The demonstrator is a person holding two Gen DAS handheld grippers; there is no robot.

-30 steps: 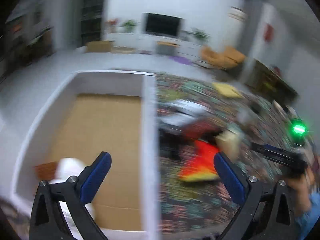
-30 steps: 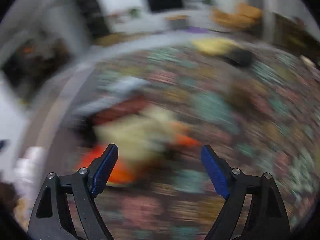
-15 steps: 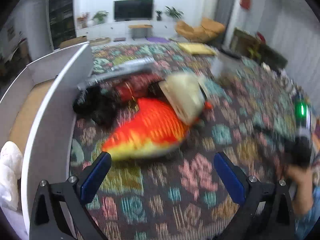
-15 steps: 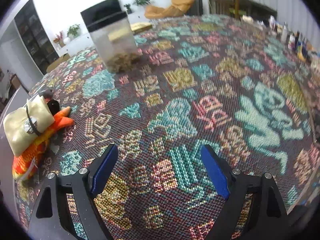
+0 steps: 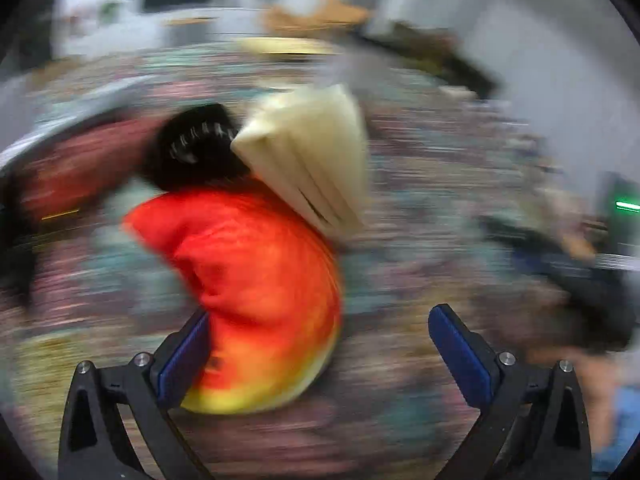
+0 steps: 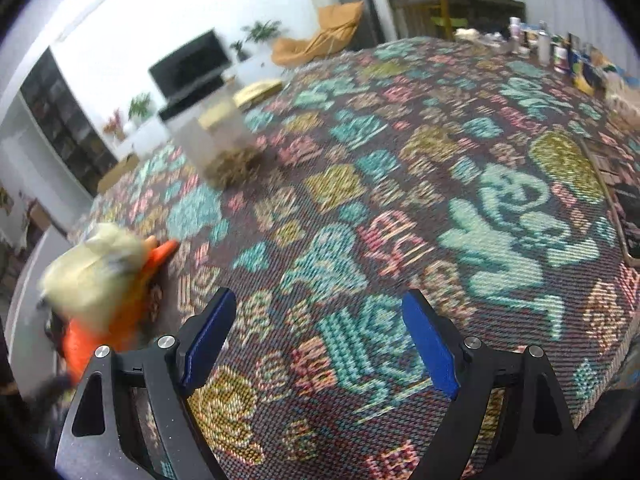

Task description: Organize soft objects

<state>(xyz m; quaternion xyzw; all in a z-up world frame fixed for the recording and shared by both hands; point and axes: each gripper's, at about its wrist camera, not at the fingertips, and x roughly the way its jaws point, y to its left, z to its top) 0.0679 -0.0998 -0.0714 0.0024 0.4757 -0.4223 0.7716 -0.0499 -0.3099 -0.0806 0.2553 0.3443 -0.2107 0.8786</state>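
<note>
An orange and yellow plush (image 5: 260, 280) lies on the patterned cloth, close in front of my left gripper (image 5: 320, 356). The gripper is open and its left finger sits against the plush's lower edge. A cream pillow-like object (image 5: 312, 152), a black soft object (image 5: 196, 148) and a dark red one (image 5: 76, 168) lie behind it. The left wrist view is blurred. My right gripper (image 6: 316, 344) is open and empty over bare cloth; the plush (image 6: 100, 320) and cream object (image 6: 92, 272) show at its far left.
A clear container (image 6: 212, 132) with brown stuff in it stands further back on the patterned tablecloth (image 6: 400, 200). Bottles and small items (image 6: 560, 48) line the far right edge. The white box's edge (image 6: 28, 280) shows at far left.
My left gripper swung from over the white box to the pile and closed in on the orange plush. My right gripper turned away from the pile toward open cloth.
</note>
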